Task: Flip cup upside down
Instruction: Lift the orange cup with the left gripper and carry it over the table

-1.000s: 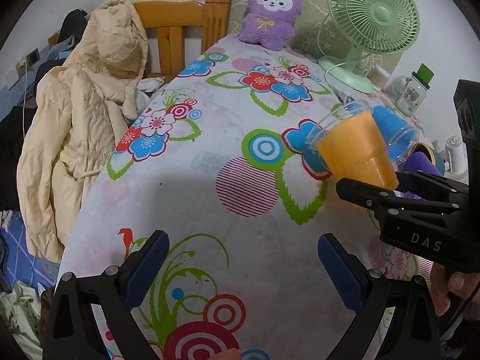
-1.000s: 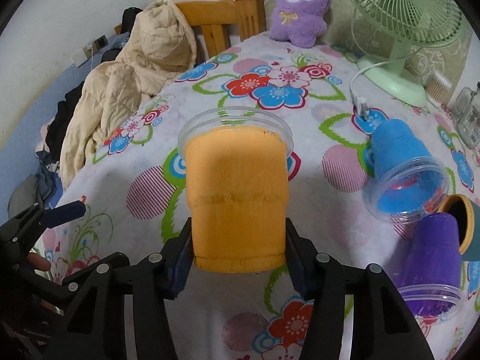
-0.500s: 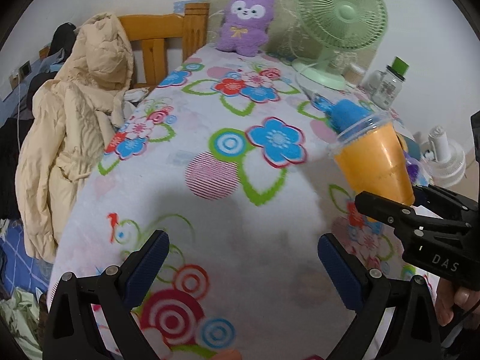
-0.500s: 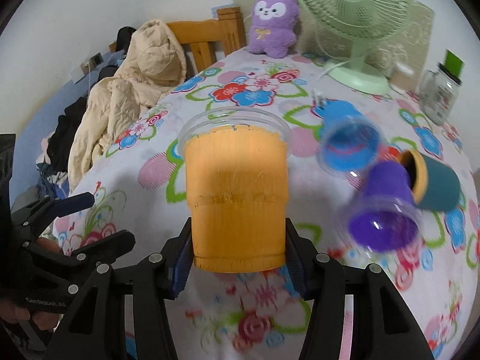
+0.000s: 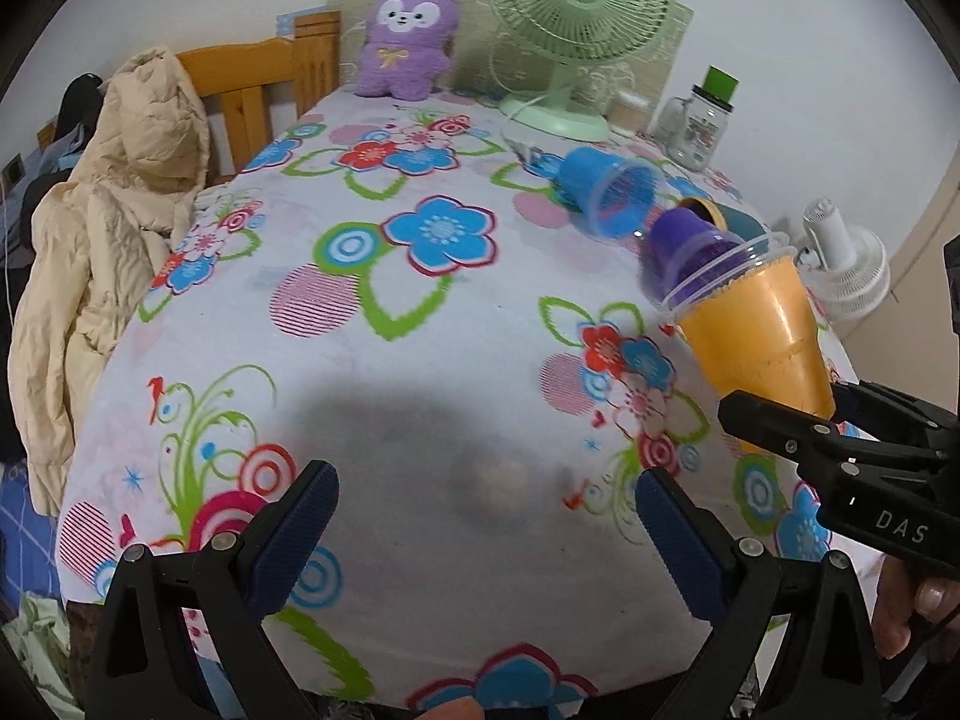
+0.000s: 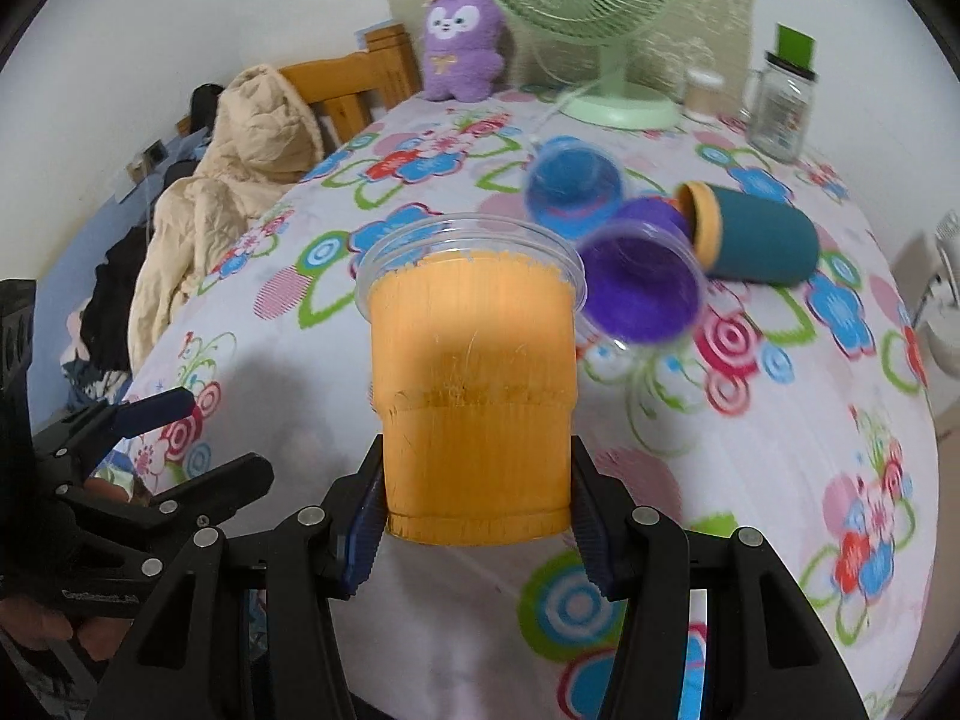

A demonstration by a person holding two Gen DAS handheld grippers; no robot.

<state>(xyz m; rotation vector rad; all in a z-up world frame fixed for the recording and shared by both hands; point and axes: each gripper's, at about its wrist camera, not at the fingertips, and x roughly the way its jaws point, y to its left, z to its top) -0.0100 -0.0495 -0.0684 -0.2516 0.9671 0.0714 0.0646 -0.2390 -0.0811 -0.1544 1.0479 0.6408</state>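
Currently right hand-held gripper [image 6: 477, 516] clamped on the orange cup [image 6: 474, 396]; blue pads press both sides of the cup near its closed base. Cup held off the desk [image 5: 420, 360], clear rim pointing away from the camera, base toward it. From the left wrist view the same orange cup [image 5: 759, 336] sits tilted, rim up and to the left, narrow base down in the black fingers of the right hand-held gripper [image 5: 840, 420].

Left hand-held gripper [image 5: 483, 531] apart, nothing between its blue pads, hovering over the near end of the desk; a dark shadow lies on the cloth below it. In the right wrist view the left hand-held gripper [image 6: 180, 438] shows low at the left edge, well apart from the cup.

Desk covered in a white floral cloth. Beyond the orange cup: purple cup [image 6: 642, 288] on its side, mouth toward the camera; blue cup [image 6: 573, 186] on its side just behind it; teal container [image 6: 756, 234] with an orange rim lying beside the purple cup, touching or nearly so.

Far end of desk: green fan [image 5: 576, 30], purple plush toy [image 5: 405, 36], glass jar [image 6: 780, 99] with green lid. Cream jacket [image 5: 114, 222] draped over a wooden chair [image 5: 258, 84] at left
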